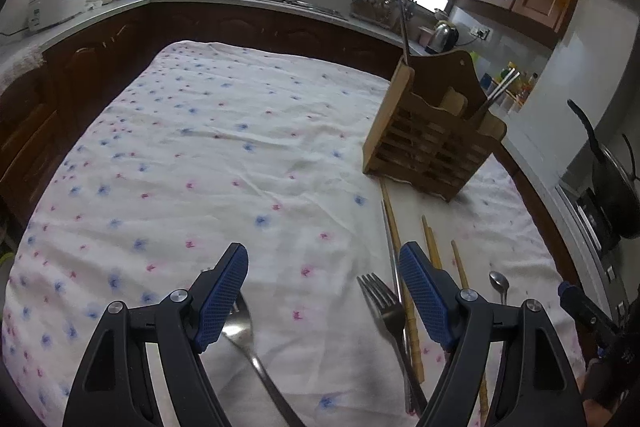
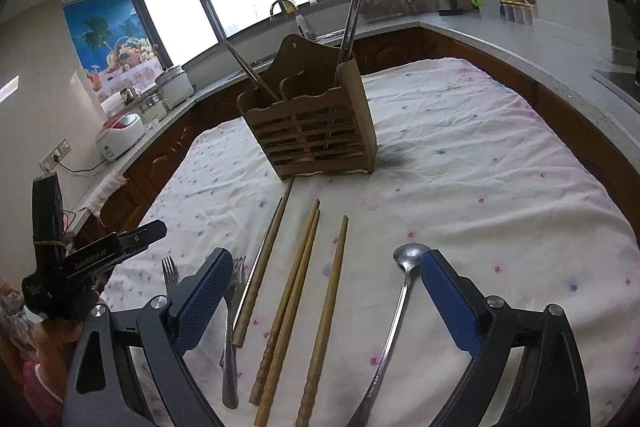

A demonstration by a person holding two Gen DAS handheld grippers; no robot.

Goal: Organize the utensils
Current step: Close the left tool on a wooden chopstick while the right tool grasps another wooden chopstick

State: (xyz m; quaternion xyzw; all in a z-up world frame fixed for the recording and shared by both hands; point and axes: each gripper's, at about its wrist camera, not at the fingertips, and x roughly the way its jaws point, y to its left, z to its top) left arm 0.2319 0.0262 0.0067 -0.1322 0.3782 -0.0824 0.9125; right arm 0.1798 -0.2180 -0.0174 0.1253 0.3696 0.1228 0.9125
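Right wrist view, foreground: blue-padded fingers [image 2: 204, 301] of the right gripper [image 2: 326, 301] stand wide apart and hold nothing. Between them, on the white flower-print cloth over the tabletop [image 2: 500, 163], lie three loose wooden chopsticks [image 2: 298, 291]; a long-handled steel spoon [image 2: 394, 311] lies just inside the right finger, and a steel fork [image 2: 231, 327] and a wooden-and-metal chopstick pair [image 2: 262, 259] lie beside the left finger. All long axes run from the near edge toward the slatted wooden utensil holder [image 2: 316, 135], which stands upright further along the same line and already carries chopsticks in both end compartments.

Left wrist view: the left gripper [image 1: 322, 293] is likewise spread wide and empty, over a large steel spoon [image 1: 244, 331]; the same fork [image 1: 386, 311] lies near its right finger, and the holder [image 1: 432, 143] stands well apart toward the far right corner.

Judgement: the right gripper is nearer the chopsticks, but its fingers open along their length's sides, so a grasp across one stick needs only descent.
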